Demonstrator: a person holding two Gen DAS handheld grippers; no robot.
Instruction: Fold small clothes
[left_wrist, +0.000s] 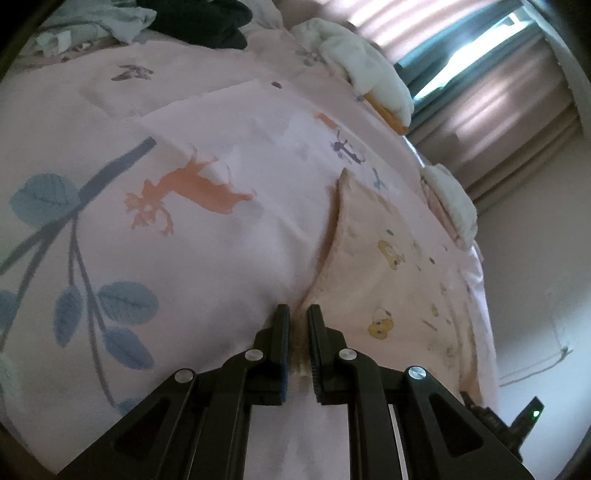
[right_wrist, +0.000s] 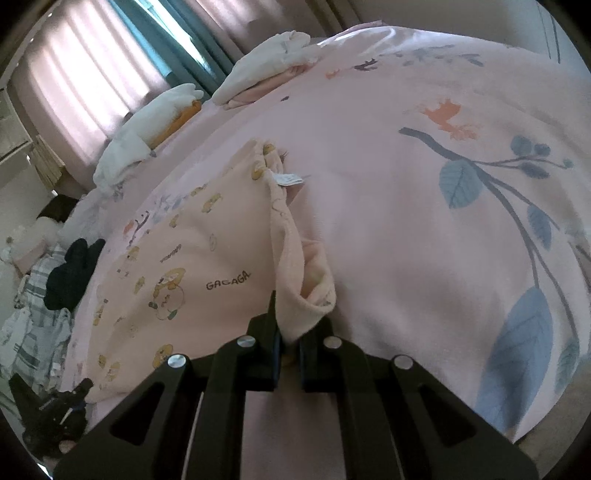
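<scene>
A small peach garment (right_wrist: 184, 273) printed with yellow bears and "GAGAGA" lies on the pink bedspread (right_wrist: 406, 221). My right gripper (right_wrist: 291, 332) is shut on its waistband edge, which bunches up over the fingers; a white label (right_wrist: 290, 180) shows further along that edge. In the left wrist view the same garment (left_wrist: 373, 266) lies to the right, and my left gripper (left_wrist: 297, 314) is shut on its near corner, with cloth showing between the fingers. The other gripper (right_wrist: 70, 402) shows at the lower left of the right wrist view.
Folded white and peach clothes (right_wrist: 258, 70) and another white stack (right_wrist: 147, 125) sit by the bed's far edge near the curtains (right_wrist: 85, 70). A dark garment (right_wrist: 74, 273) and plaid cloth (right_wrist: 40, 295) lie at the left; the dark garment (left_wrist: 207, 22) also tops the left wrist view.
</scene>
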